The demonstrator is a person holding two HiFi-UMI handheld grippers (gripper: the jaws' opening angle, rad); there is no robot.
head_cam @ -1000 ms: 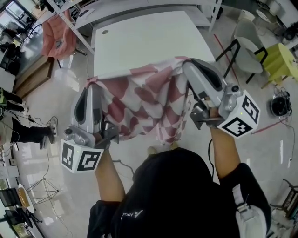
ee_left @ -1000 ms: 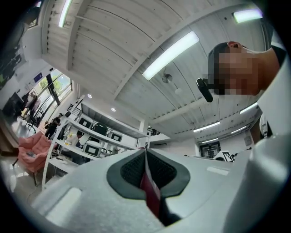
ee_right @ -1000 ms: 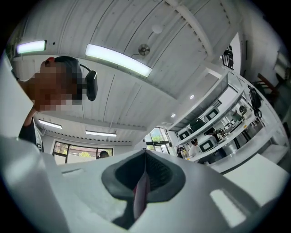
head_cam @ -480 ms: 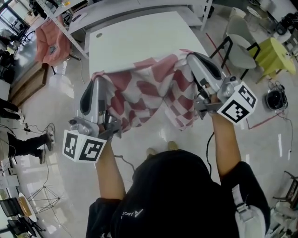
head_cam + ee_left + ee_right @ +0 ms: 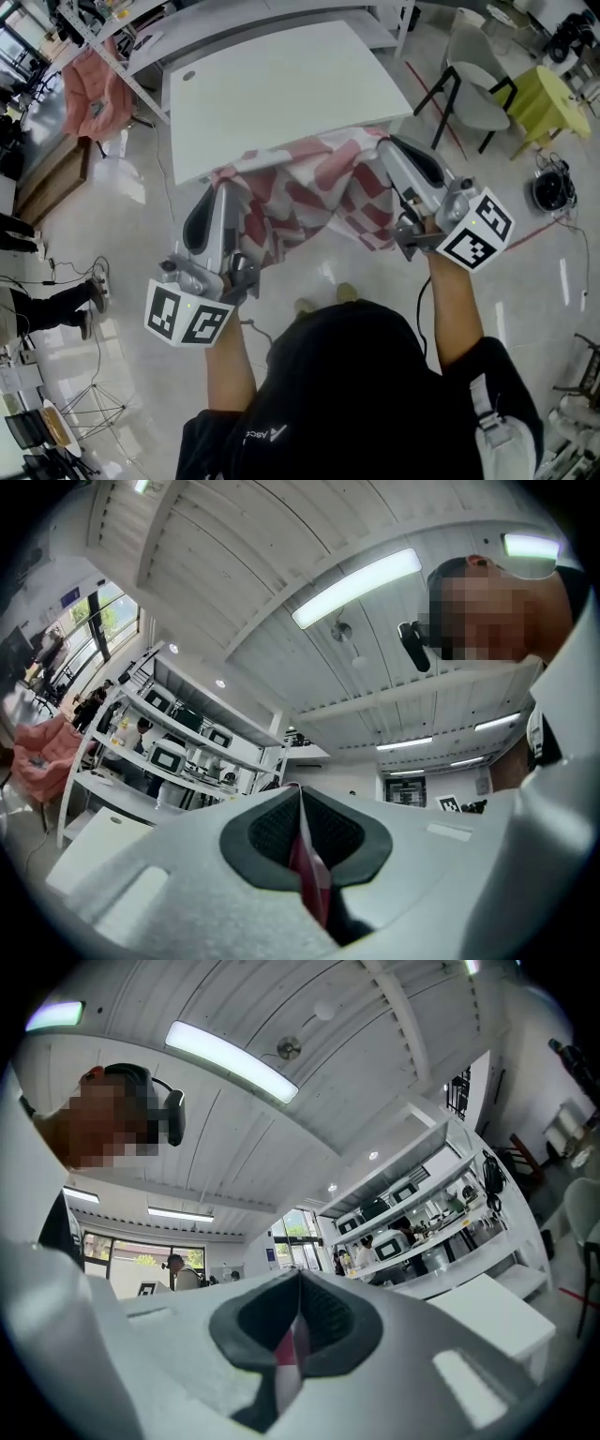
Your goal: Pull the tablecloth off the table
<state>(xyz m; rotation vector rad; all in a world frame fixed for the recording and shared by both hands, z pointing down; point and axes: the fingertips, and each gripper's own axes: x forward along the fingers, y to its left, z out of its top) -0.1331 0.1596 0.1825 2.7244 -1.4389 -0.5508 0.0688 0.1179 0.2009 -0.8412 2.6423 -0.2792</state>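
The red-and-white checked tablecloth (image 5: 300, 192) hangs bunched between my two grippers, just off the near edge of the white table (image 5: 272, 84), whose top is bare. My left gripper (image 5: 222, 187) is shut on the cloth's left corner. In the left gripper view a red sliver of cloth (image 5: 307, 874) is pinched between the shut left gripper's (image 5: 300, 794) dark pads. My right gripper (image 5: 386, 145) is shut on the right corner, and in the right gripper view a red-and-white strip (image 5: 289, 1354) sits in its (image 5: 298, 1279) closed jaws. Both grippers point slightly upward.
A pink cloth (image 5: 94, 94) hangs on a rack to the table's left. Two chairs (image 5: 478, 84) and a yellow stool (image 5: 553, 98) stand at the right, with cables on the floor (image 5: 548, 192). A person's legs (image 5: 37, 305) are at the far left. Shelving stands behind the table.
Both grippers have sunk and drawn back toward the person, carrying the cloth with them. The cloth hangs lower and more bunched, and more of the table top shows.
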